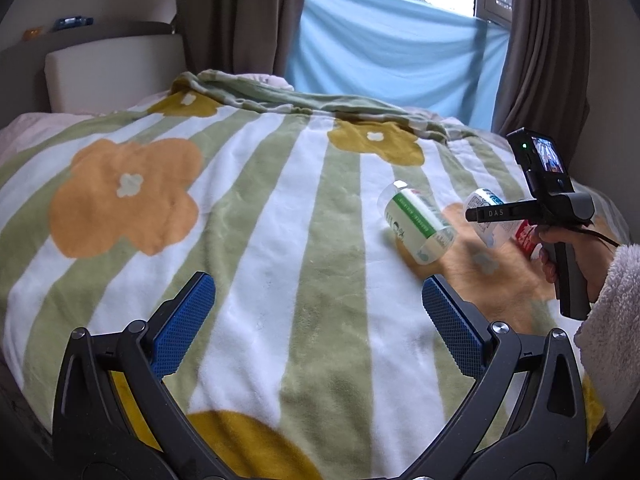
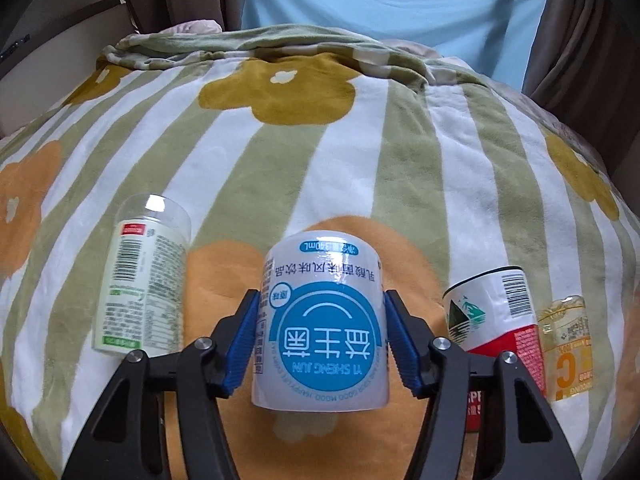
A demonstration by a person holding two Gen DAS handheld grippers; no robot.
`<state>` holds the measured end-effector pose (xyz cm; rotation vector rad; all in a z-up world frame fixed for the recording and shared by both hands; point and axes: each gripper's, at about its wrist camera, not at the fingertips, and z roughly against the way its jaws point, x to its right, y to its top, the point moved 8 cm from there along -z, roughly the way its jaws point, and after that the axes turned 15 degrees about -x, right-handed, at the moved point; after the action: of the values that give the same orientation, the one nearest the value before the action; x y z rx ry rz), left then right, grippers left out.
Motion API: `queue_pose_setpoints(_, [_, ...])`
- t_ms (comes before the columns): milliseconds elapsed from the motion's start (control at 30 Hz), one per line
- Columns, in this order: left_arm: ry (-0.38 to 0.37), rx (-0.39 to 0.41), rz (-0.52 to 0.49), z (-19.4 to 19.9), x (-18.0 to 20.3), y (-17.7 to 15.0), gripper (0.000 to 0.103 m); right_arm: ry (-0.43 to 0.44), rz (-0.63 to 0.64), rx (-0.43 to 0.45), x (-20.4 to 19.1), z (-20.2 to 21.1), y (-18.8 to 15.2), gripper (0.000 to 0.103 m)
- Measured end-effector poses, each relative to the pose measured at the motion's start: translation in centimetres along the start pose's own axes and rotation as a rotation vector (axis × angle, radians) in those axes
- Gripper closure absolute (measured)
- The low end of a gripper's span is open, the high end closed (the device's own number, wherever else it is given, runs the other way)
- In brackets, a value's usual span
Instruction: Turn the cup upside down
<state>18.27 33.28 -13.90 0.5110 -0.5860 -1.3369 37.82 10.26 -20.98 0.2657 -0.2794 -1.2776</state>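
Blue pads of the right gripper (image 2: 320,340) clench the blue-labelled cup (image 2: 320,320), its print upside down. Left gripper (image 1: 318,312) is spread wide over the blanket (image 1: 280,208).

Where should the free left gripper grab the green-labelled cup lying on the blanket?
Grip the green-labelled cup across its label band, coming from above with the pads on its two long sides. It lies tilted on the soft blanket, so the round sides are exposed.

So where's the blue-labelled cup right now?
In the right wrist view the blue-labelled cup sits centre, between the right hand-held gripper pads, flanked by the green-labelled cup and red-labelled cup.
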Motion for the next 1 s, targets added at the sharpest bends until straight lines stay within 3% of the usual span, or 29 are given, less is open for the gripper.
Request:
queue_pose_setpoints(233, [-0.025, 0.039, 0.008, 3.0, 0.0, 0.0, 0.000, 0.017, 0.077, 0.085, -2.5, 7.2, -4.8, 0.047])
queue_pose_setpoints(400, [-0.014, 0.025, -0.006, 4.4, 0.1, -0.6, 0.000, 0.070, 0.050, 0.093, -4.0, 9.6, -9.6, 0.047])
queue_pose_setpoints(667, [-0.038, 0.018, -0.033, 6.0, 0.4, -2.1, 0.000, 0.051, 0.014, 0.034, -5.6, 6.6, -15.2, 0.047])
queue_pose_setpoints(1000, [-0.027, 0.016, -0.054, 7.2, 0.3, -3.4, 0.000, 0.016, 0.010, -0.024, -6.7, 2.9, -16.9, 0.047])
